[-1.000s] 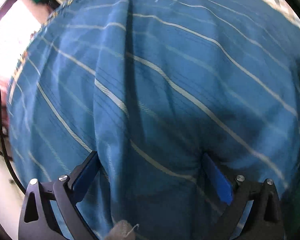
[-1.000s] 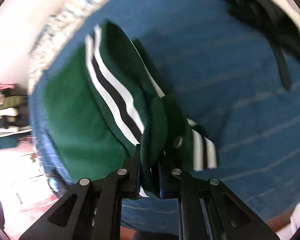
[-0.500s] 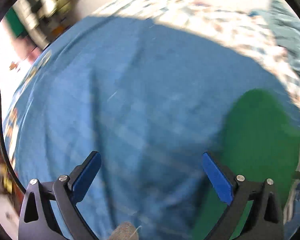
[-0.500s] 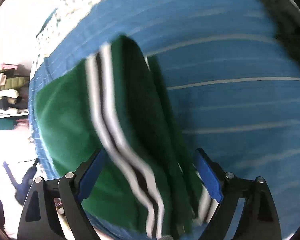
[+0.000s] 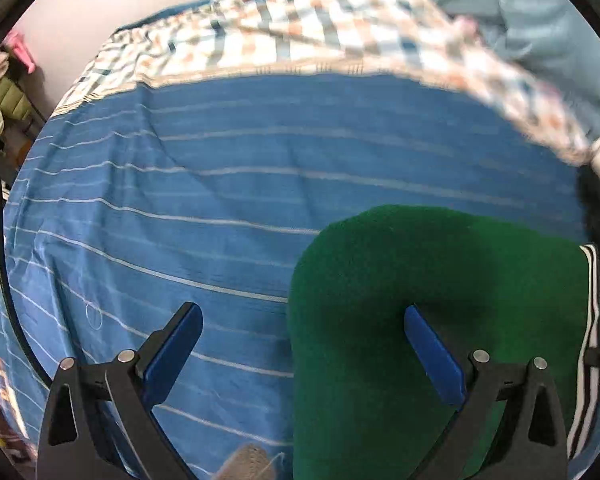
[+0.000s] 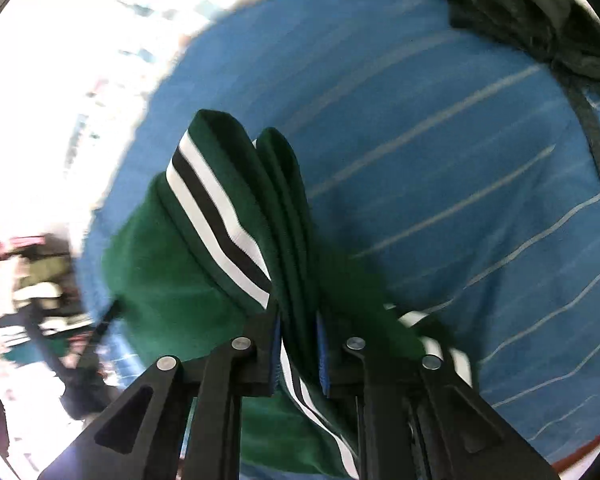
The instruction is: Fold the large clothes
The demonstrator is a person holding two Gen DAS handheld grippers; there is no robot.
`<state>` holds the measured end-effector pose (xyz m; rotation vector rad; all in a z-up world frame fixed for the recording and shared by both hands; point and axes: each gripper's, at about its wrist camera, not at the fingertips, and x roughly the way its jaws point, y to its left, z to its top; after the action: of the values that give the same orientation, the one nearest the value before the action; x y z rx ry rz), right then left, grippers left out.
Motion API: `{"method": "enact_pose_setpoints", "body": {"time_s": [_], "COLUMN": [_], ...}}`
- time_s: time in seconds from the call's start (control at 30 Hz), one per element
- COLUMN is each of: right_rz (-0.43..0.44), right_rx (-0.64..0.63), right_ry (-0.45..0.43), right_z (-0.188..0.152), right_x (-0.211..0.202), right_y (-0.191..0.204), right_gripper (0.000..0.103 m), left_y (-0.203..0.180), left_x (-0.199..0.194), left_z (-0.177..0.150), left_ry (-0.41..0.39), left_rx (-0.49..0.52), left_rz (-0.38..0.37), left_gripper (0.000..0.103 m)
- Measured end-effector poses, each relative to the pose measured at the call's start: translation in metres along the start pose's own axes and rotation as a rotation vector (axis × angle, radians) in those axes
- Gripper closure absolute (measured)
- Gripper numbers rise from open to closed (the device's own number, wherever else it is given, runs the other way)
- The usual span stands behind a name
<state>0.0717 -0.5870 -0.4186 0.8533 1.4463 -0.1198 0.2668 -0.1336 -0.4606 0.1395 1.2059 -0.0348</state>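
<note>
Green garment (image 6: 160, 280) with black-and-white striped trim lying on the blue striped bedsheet (image 5: 204, 216). Right gripper (image 6: 298, 350) closing on the garment's bunched, striped edge, folds already between the blue pads. Left gripper (image 5: 300, 344) spread wide and empty, hovering over the garment's near edge. Checked cloth (image 5: 284, 40) beyond the garment, black clothing (image 6: 520, 4) past it.

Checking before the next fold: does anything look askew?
Yes. The green garment is bunched into upright ridges at its striped edge between the closing right gripper, not flat on the blue sheet.
</note>
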Motion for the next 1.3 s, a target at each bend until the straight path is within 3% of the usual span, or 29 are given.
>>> {"method": "enact_pose_setpoints", "body": {"time_s": [0.07,0.13,0.2,0.27,0.33,0.43,0.47,0.5,0.6,0.7,0.77,0.87,1.0,1.07,1.2,1.23,1.27,1.3], "right_rz": [-0.151,-0.232,-0.302,-0.285,-0.16,-0.046,-0.041,-0.057,-0.203,-0.286,-0.248,-0.147,-0.15,-0.095,0.11,0.165,0.202,0.236], "right_rx": [-0.062,-0.094,-0.133,-0.17,-0.197,-0.258,-0.271,-0.292,-0.305,-0.388,-0.395,-0.309,-0.131,0.009,0.231,0.286,0.316,0.336], "right_ry": [0.056,0.072,0.026,-0.085,-0.146,-0.094,-0.082,-0.054,0.067,0.082,0.084,0.051,0.072,0.147,0.262,0.296,0.296,0.276], "right_z": [0.01,0.016,0.014,0.003,-0.007,-0.004,0.007,0.016,0.048,0.052,0.045,0.02,-0.023,-0.046,-0.078,-0.084,-0.089,-0.091], "right_x": [0.035,0.047,0.028,-0.006,-0.028,-0.014,-0.007,0.018,0.101,0.103,0.077,0.019,-0.031,-0.027,0.027,0.047,0.061,0.069], "right_y": [-0.001,0.01,0.031,0.054,0.074,0.094,0.089,0.099,0.093,0.116,0.118,0.087,0.017,-0.025,-0.067,-0.074,-0.073,-0.072], "right_gripper": [0.05,0.046,0.045,0.043,0.043,0.047,0.059,0.066,0.065,0.063,0.06,0.036,0.034,0.034,0.034,0.036,0.074,0.088], "left_y": [-0.001,0.006,0.011,0.013,0.018,0.024,0.027,0.031,0.043,0.052,0.052,0.042,0.016,0.005,0.003,0.004,0.005,0.007], "left_x": [0.018,0.025,0.022,0.012,0.0,-0.008,-0.009,-0.011,-0.02,-0.042,-0.059,-0.079,-0.086,-0.076,-0.059,-0.058,-0.057,-0.055], "left_z": [0.0,-0.001,0.001,0.0,-0.004,-0.008,-0.01,-0.013,-0.024,-0.046,-0.064,-0.096,-0.134,-0.145,-0.158,-0.161,-0.162,-0.162], "left_ry": [0.033,0.052,0.062,0.057,0.045,0.044,0.042,0.043,0.034,0.03,0.037,0.068,0.094,0.136,0.184,0.187,0.191,0.195], "left_rx": [-0.001,-0.026,-0.036,-0.034,-0.051,-0.089,-0.097,-0.102,-0.114,-0.119,-0.11,-0.112,-0.072,-0.056,-0.082,-0.087,-0.091,-0.098], "left_rz": [-0.002,-0.041,-0.051,-0.046,-0.037,-0.036,-0.03,-0.022,0.014,0.028,0.034,0.006,0.046,0.069,0.098,0.106,0.113,0.119], "left_gripper": [0.0,0.0,0.0,0.0,0.0,0.0,0.0,0.0,0.0,0.0,0.0,0.0,0.0,0.0,0.0,0.0,0.0,0.0]}}
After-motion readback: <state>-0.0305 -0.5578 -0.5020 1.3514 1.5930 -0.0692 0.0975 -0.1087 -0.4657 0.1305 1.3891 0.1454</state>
